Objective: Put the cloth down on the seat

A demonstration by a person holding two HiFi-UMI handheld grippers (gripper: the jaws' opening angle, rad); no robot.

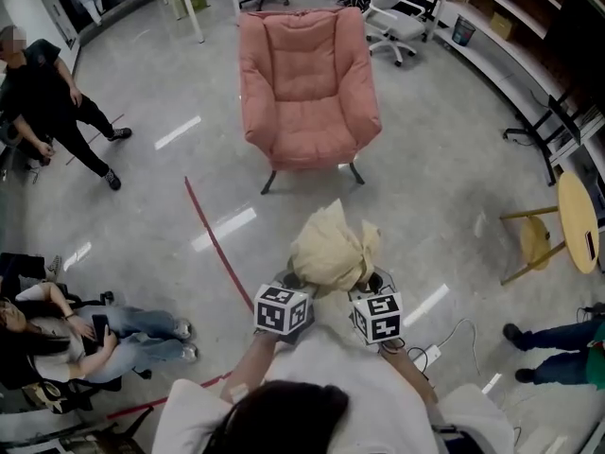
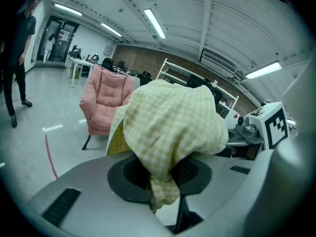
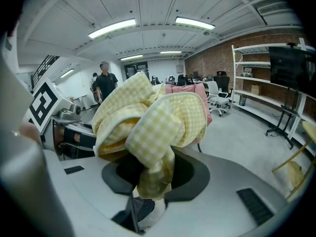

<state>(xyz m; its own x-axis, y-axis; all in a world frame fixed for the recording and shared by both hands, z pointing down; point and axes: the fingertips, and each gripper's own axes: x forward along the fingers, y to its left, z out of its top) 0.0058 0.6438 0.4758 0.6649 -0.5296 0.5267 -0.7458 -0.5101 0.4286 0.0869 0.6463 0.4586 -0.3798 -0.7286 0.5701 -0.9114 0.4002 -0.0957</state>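
- Pale yellow checked cloth [image 1: 331, 246] is bunched into a loose ball and held up in the air right in front of the person, above the grey floor [image 1: 425, 206] and not on any seat.
- The left gripper [image 1: 299, 282] has its jaws clamped on a fold at the underside of the bundle. In the left gripper view the fabric [image 2: 173, 117] billows over the jaws and a tail of it hangs down between them.
- The right gripper [image 1: 371, 280] sits just beside the left one, its jaws likewise closed on a hanging fold of the same fabric [image 3: 153, 117].
- A red tape line [image 1: 213, 236] runs across the floor, ahead and to the left of the grippers.
- The pink cushioned armchair [image 1: 307, 83] stands well apart from the cloth, facing the person.
- A round wooden table [image 1: 578, 220] is off to the right.
- A seated person [image 1: 95, 334] is at the left, a person in black [image 1: 47, 93] farther back, and a white office chair [image 1: 392, 12] beyond the armchair.
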